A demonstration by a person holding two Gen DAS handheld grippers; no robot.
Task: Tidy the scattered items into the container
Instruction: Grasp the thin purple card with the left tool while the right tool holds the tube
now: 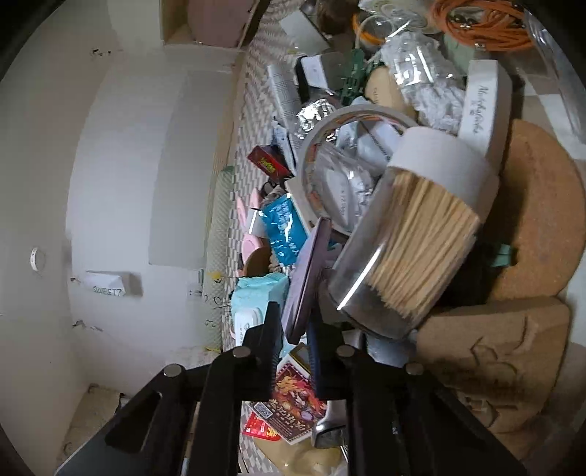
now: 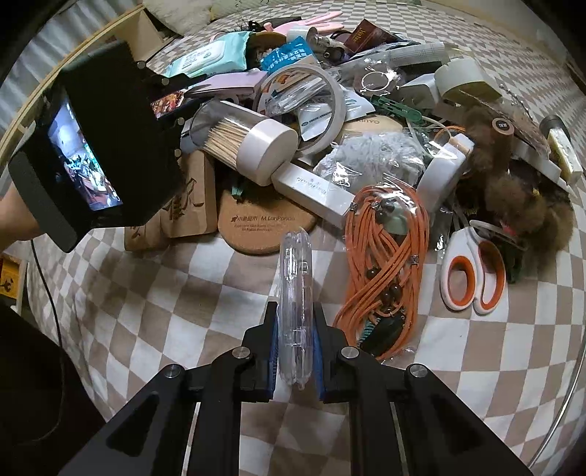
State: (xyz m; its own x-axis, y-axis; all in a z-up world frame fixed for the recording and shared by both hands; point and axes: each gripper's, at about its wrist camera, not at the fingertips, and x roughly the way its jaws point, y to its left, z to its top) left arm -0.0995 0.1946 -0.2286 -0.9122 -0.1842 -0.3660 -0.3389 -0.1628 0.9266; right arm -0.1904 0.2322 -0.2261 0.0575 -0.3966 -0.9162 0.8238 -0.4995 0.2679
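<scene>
A heap of small household items lies on a checkered cloth [image 2: 164,311]. My left gripper [image 1: 293,318] is shut on the edge of a flat lilac pad [image 1: 306,271] that stands tilted in the heap, beside a clear toothpick jar [image 1: 414,238]. In the right wrist view that left gripper [image 2: 185,97] reaches into the heap from the left, towards the lilac pad [image 2: 227,82]. My right gripper [image 2: 295,309] is shut on a clear plastic case [image 2: 293,263], held on edge above the cloth in front of the heap. A wooden box [image 1: 219,22] stands beyond the heap.
The heap holds a tape roll [image 2: 338,106], a white long box [image 2: 315,190], cork coasters [image 2: 256,227], an orange cord bundle [image 2: 388,256], orange-handled scissors [image 2: 472,278], a wet-wipes pack [image 2: 205,58] and a blue packet [image 1: 284,227]. A person's forearm shows at the left edge.
</scene>
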